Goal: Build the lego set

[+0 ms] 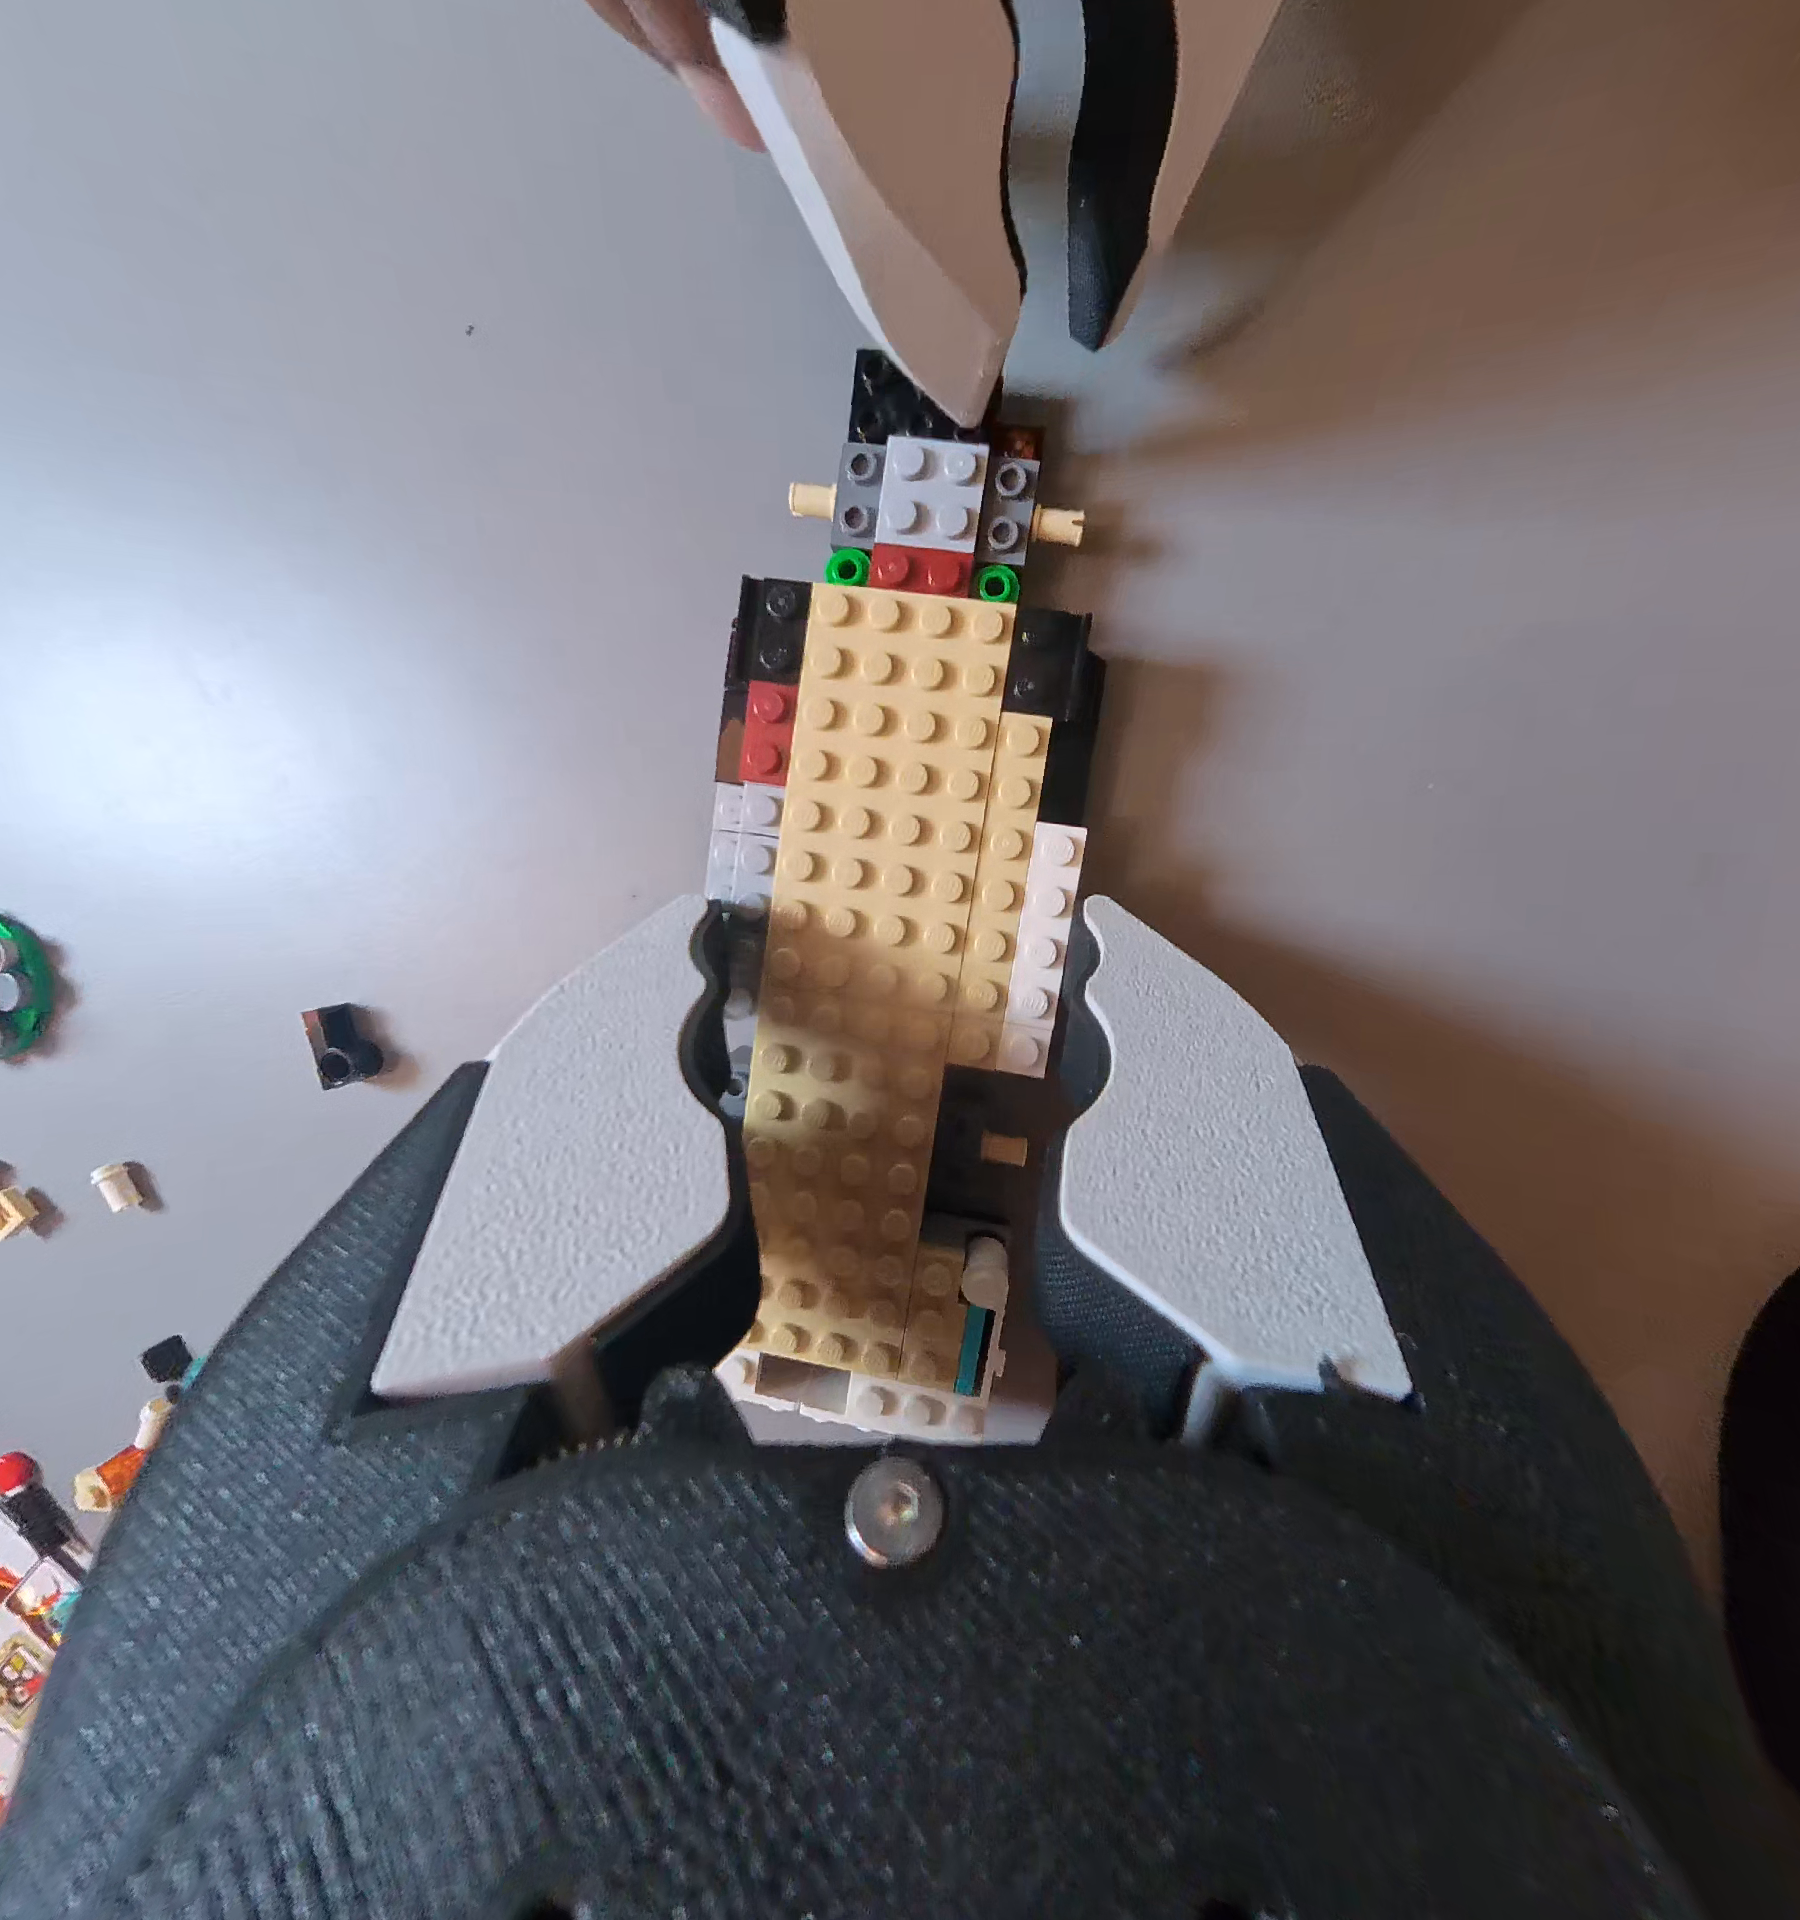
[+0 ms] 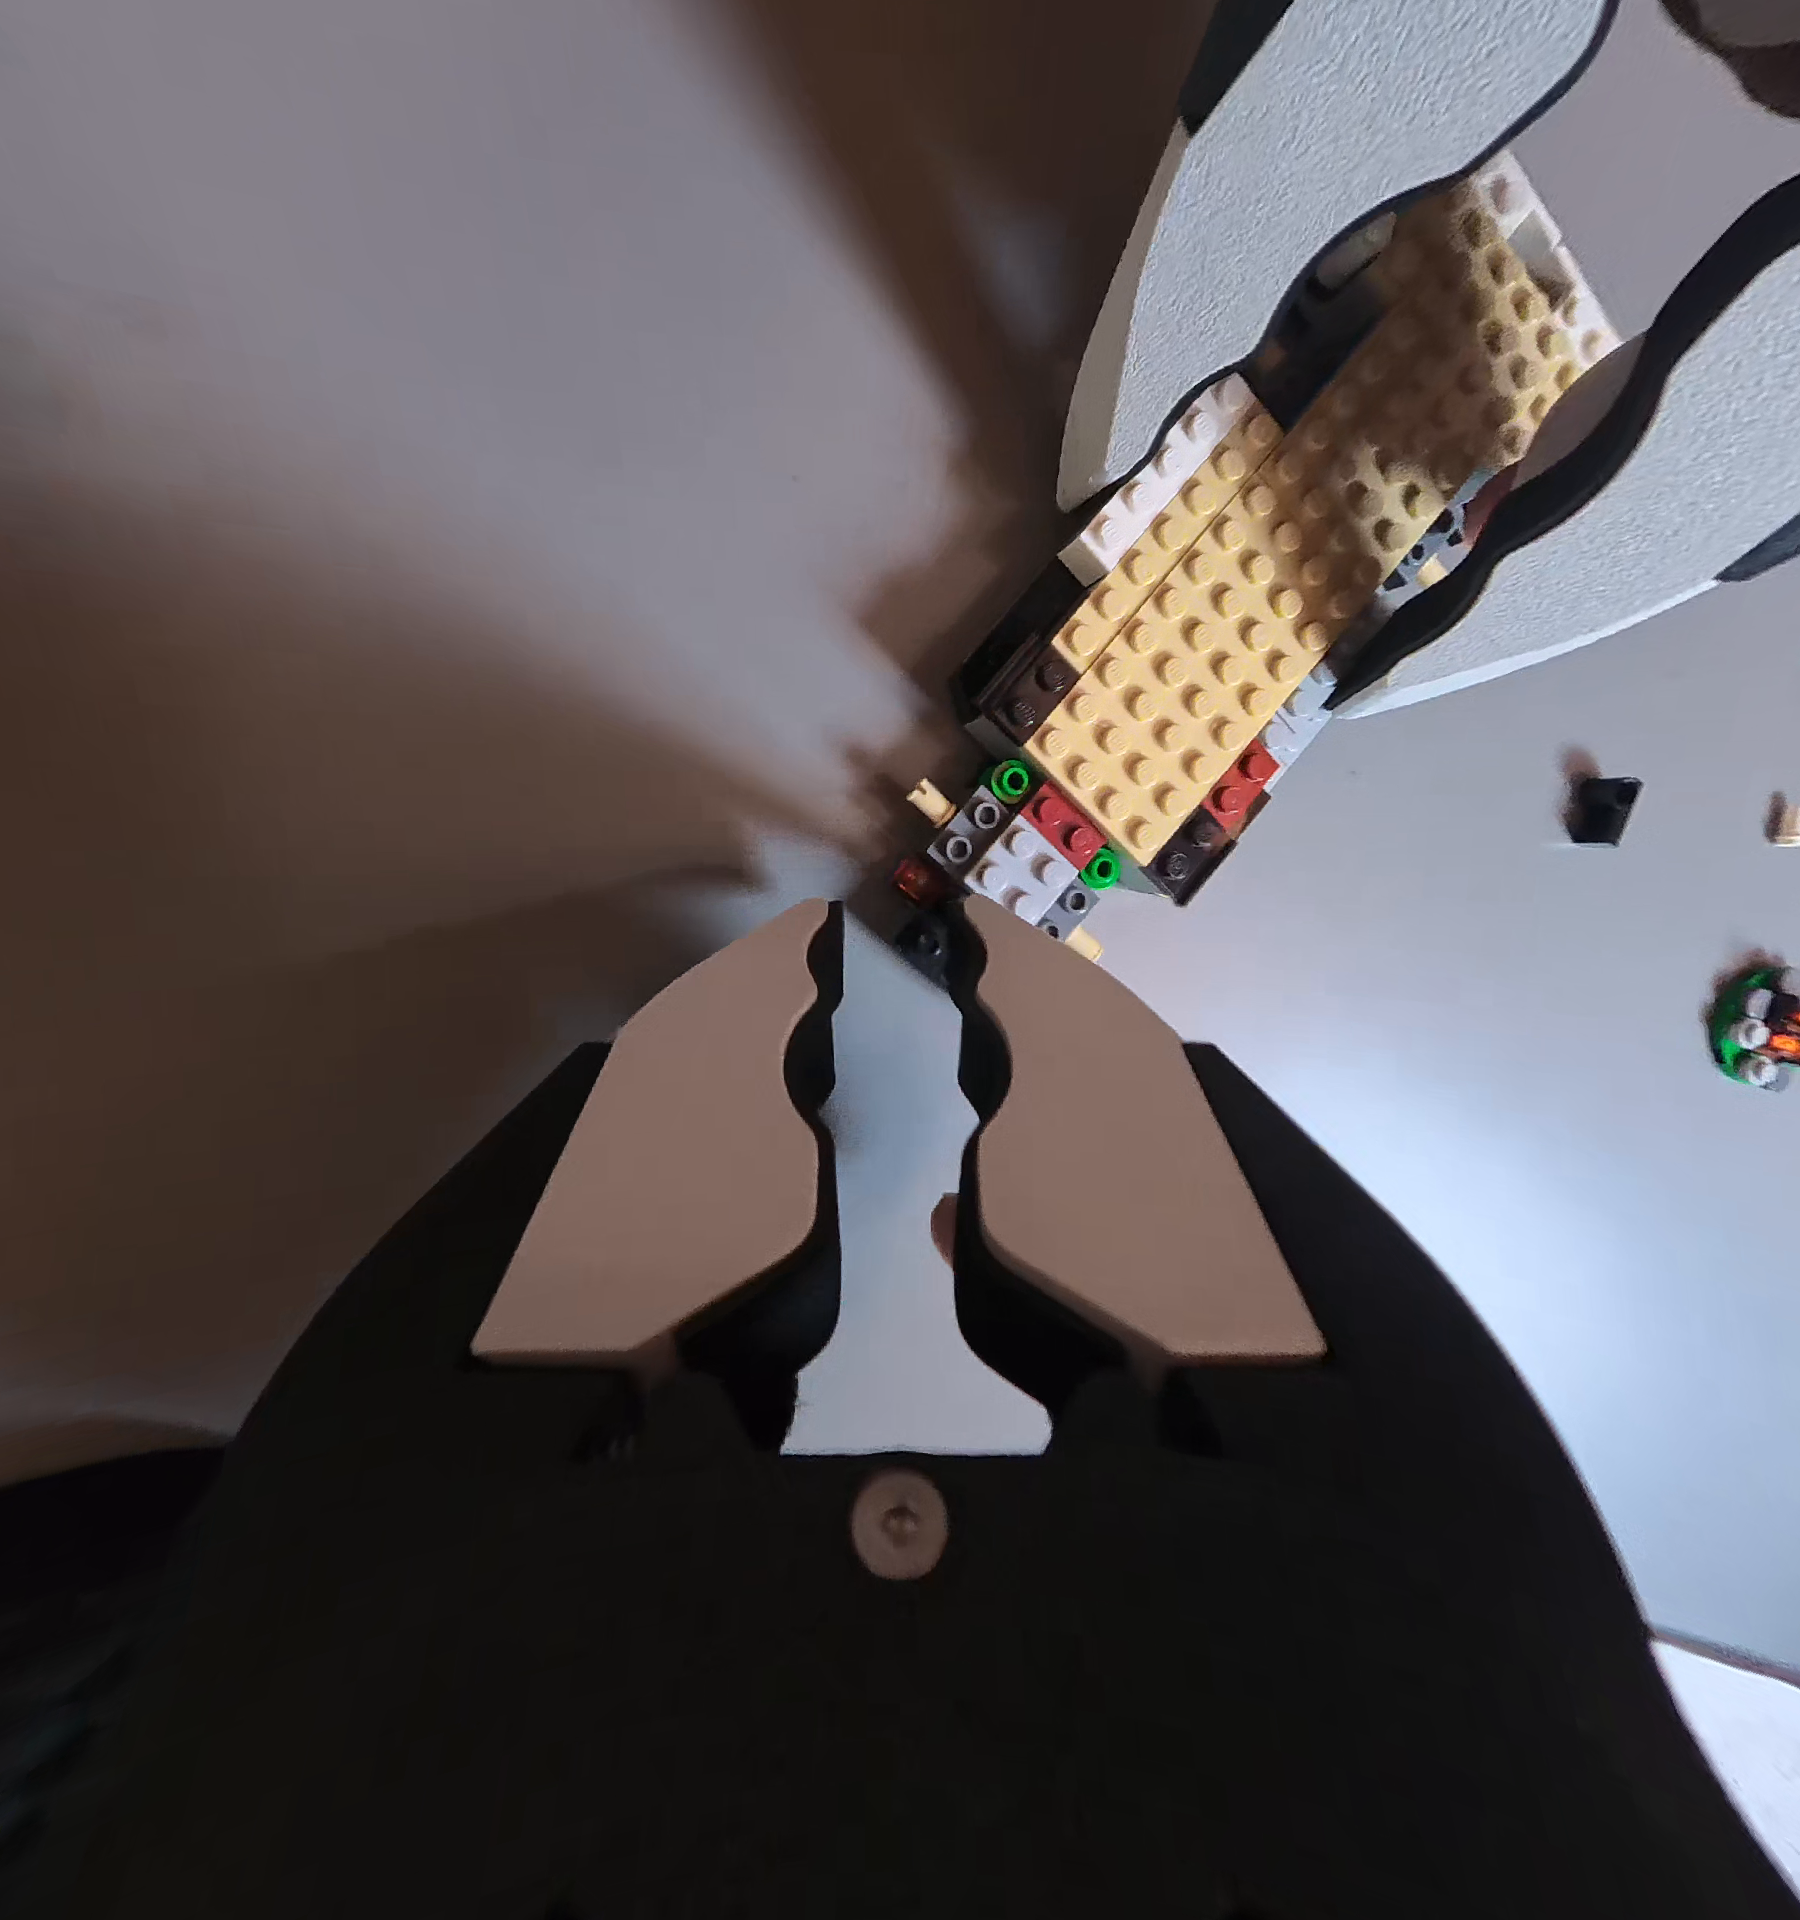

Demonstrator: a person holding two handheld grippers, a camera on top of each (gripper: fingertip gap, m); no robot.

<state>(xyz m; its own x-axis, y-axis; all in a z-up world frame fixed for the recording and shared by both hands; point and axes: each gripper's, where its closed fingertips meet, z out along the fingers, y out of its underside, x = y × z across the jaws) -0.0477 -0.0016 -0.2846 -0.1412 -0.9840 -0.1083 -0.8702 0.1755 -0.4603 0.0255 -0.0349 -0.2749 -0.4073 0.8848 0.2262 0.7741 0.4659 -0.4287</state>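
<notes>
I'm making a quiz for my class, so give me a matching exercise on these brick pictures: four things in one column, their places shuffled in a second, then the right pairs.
Things:
1. brick model
2. green studs
3. tan pins
4. right tool

Places:
A. sticking out sideways from the grey bricks
B. at the model's black end, fingers apart
C. either side of the red brick
D. between the left tool's fingers

Pairs: 1-D, 2-C, 3-A, 4-B
</notes>
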